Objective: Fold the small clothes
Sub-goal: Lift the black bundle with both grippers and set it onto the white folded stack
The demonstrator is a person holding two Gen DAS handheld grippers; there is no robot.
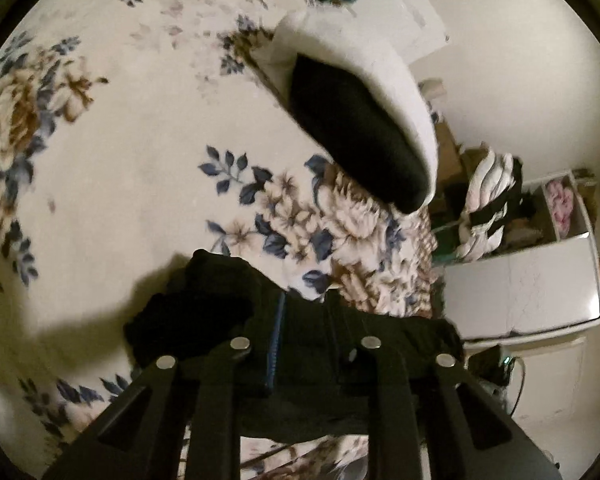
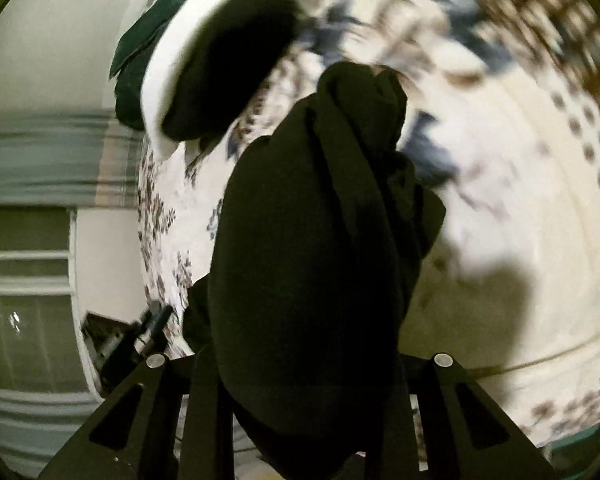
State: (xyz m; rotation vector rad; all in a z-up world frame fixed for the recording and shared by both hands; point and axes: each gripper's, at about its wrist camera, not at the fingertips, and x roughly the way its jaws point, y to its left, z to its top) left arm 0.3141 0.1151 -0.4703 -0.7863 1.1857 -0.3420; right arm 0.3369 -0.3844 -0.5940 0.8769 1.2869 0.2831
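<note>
The black garment hangs above the flowered blanket, bunched and limp. The left gripper and right gripper are each clamped on its cloth. It looks light, soft and floppy, likely to sag, so edges or corners seem the best hold

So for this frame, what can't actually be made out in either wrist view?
- Left wrist view: the left hand-held gripper fingertips are lost against the black garment; its shape and type are unreadable.
- Right wrist view: the black garment drapes over the right hand-held gripper, hiding its fingertips.
- Right wrist view: the floral bedspread is motion-blurred.
- Left wrist view: shelf contents are too small and dark.
</note>
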